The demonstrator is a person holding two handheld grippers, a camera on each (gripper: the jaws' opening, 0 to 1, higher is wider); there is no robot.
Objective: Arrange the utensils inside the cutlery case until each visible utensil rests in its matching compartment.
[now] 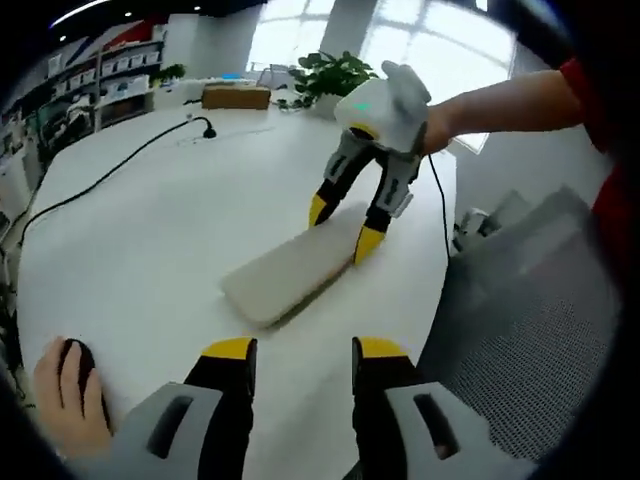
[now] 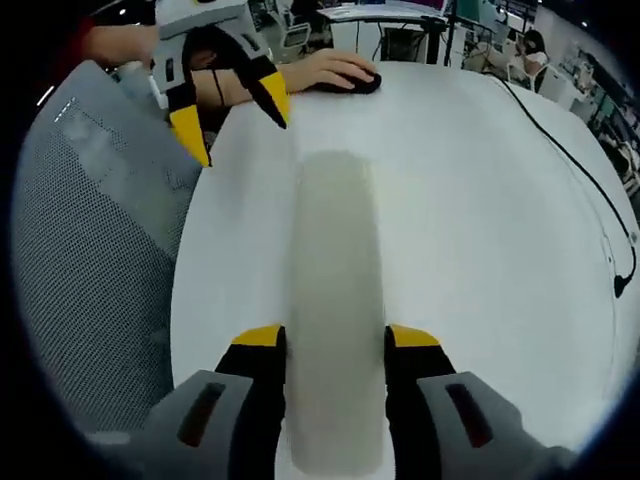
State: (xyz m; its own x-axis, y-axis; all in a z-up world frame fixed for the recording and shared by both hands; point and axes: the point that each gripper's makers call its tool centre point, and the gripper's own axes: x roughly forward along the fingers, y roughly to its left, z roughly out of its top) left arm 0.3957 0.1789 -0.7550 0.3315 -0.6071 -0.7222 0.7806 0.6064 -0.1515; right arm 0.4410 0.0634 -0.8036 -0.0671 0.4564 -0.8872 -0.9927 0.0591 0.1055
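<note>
A long beige cutlery case (image 1: 290, 270) lies closed on the white table (image 1: 150, 230), so its contents are hidden. My right gripper (image 1: 343, 227) is open and straddles the case's far end, one yellow-tipped jaw on each long side. In the right gripper view the case (image 2: 335, 250) runs straight ahead between the jaws of the right gripper (image 2: 337, 338). My left gripper (image 1: 304, 350) is open with nothing in it, just short of the case's near end. The right gripper view has the left gripper (image 2: 235, 125) above the table's edge, beyond the case.
A hand rests on a dark mouse (image 1: 70, 375), the same mouse (image 2: 345, 78) being beyond the case in the right gripper view. A grey mesh chair (image 2: 90, 250) stands against the table's edge. A black cable (image 1: 110, 175) crosses the table; a plant (image 1: 325, 75) and a box (image 1: 235, 97) stand at the back.
</note>
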